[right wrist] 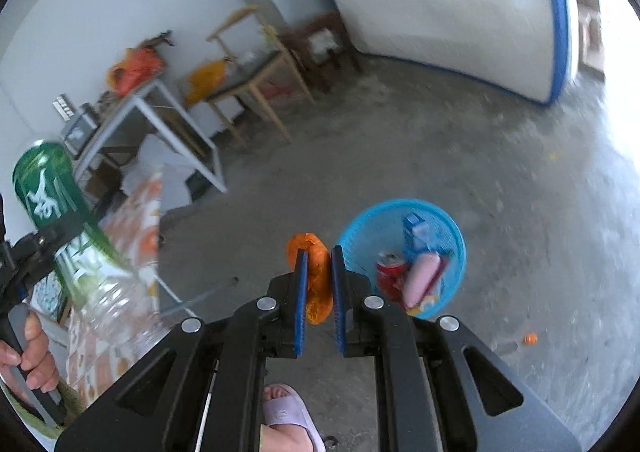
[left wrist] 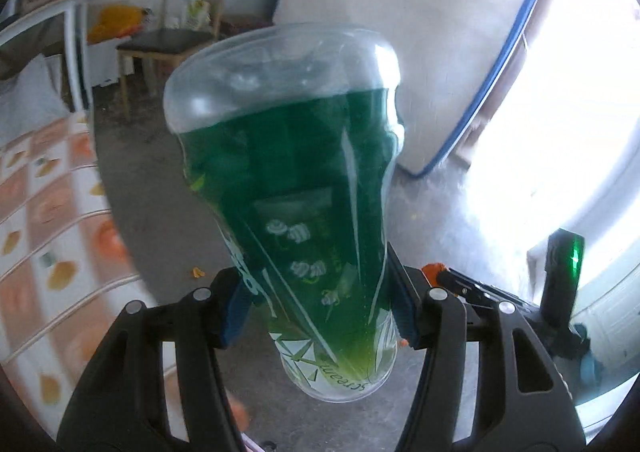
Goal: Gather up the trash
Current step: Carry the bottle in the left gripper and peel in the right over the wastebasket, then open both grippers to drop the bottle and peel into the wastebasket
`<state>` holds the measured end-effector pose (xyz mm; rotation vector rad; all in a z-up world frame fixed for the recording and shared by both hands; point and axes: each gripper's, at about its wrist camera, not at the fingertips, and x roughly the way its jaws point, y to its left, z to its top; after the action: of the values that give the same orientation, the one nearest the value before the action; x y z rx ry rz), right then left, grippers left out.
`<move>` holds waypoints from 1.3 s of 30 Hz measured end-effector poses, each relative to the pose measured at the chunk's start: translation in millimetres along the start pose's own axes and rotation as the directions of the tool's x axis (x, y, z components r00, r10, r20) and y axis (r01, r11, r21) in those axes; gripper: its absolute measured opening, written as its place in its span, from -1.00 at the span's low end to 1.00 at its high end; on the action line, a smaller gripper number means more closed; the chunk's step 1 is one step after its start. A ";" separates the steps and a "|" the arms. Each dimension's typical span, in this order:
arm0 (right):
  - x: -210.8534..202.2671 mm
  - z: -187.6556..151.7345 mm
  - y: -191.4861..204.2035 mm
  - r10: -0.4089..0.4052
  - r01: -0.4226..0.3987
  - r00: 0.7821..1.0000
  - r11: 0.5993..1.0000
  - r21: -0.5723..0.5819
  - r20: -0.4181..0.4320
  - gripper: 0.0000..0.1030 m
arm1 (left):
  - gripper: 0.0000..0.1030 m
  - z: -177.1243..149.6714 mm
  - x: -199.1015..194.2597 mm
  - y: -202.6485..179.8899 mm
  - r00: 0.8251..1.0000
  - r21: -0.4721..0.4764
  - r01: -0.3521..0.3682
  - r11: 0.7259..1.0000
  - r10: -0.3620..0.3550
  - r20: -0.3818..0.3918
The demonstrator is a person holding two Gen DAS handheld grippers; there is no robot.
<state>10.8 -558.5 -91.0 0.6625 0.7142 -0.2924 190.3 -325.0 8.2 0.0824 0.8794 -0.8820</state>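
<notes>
Taking the blue basket (right wrist: 400,220) on the concrete floor as the landmark: far to its left, up in the air, the left tool (right wrist: 60,228) is clamped around a green-labelled plastic bottle (right wrist: 44,188), gripped across its body near the middle. From the left wrist view the pads (left wrist: 236,312) press both sides of the bottle (left wrist: 288,172), whose clear base points away from the camera. It looks empty, so light, thin-walled and springy (a hard squeeze would likely dent it and let it squirm); the smooth label is probably slippery, so a hold on the straight label section seems safest.

Just left of the basket's rim, the right tool (right wrist: 319,280) is nearly closed on an orange peel (right wrist: 316,276), soft, light and limp, pinched across its middle.

The basket itself already holds a red can (right wrist: 390,272) and a pink wrapper (right wrist: 422,278).
</notes>
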 end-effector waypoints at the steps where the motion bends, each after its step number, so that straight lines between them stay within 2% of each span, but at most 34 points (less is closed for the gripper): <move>1: 11.3 1.5 -7.0 -0.010 0.010 1.000 1.000 0.013 -0.014 -0.77 | 0.09 3.0 12.6 -3.8 1.000 0.006 -0.002 1.000 0.002 -0.012; 7: 58.7 14.0 -29.7 -0.023 0.025 0.999 0.998 0.060 -0.043 -0.77 | 0.14 25.0 97.1 -26.5 0.996 0.092 -0.041 0.995 0.048 -0.073; 8: 69.3 16.0 -33.7 -0.034 0.036 0.998 0.997 0.061 -0.043 -0.77 | 0.41 26.0 112.8 -26.8 0.994 0.099 -0.035 0.994 0.044 -0.098; 9: 82.3 16.8 -39.3 -0.046 0.050 0.997 0.996 0.068 -0.056 -0.77 | 0.57 26.2 126.9 -24.6 0.990 0.099 -0.033 0.995 0.046 -0.130; 11: 102.6 15.0 -50.9 -0.057 0.065 0.995 0.994 0.092 -0.086 -0.77 | 0.61 19.1 154.4 -17.5 0.976 0.067 -0.054 0.996 0.067 -0.206; 14: 130.5 6.4 -69.4 -0.080 0.097 0.987 0.989 0.114 -0.141 -0.77 | 0.61 6.8 167.5 -10.7 0.965 -0.029 -0.037 0.999 0.028 -0.261; 16: 143.5 1.3 -75.8 -0.084 0.106 0.982 0.987 0.122 -0.171 -0.77 | 0.61 -1.5 156.0 -2.3 0.967 -0.054 -0.009 0.999 -0.005 -0.255; 22: 178.2 -4.1 -78.1 -0.096 0.123 0.967 0.987 0.106 -0.235 -0.76 | 0.61 -15.1 103.5 7.7 0.979 -0.050 -0.005 0.999 -0.005 -0.205; 25: 199.5 -1.4 -73.2 -0.079 0.109 0.957 0.990 0.091 -0.278 -0.70 | 0.61 -18.1 72.5 17.9 0.986 -0.061 -0.007 0.998 -0.003 -0.168; 29: 212.0 -0.6 -64.8 -0.090 0.118 0.946 0.990 0.074 -0.313 -0.05 | 0.61 -27.6 28.8 30.0 0.993 -0.076 -0.022 0.997 0.013 -0.115; 34: 197.3 2.3 -51.9 -0.087 0.104 0.958 0.993 0.049 -0.274 0.08 | 0.62 -48.5 -30.8 32.2 0.991 -0.056 -0.134 0.989 0.135 0.004; 39: 179.5 4.7 -52.4 -0.099 0.112 0.963 0.993 0.039 -0.252 0.09 | 0.63 -73.8 -66.4 38.1 0.987 -0.065 -0.154 0.986 0.157 0.037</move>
<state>119.5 -606.3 -235.5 0.7197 0.9877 -0.3306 148.9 -227.8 -4.4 0.0774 0.8481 -0.7077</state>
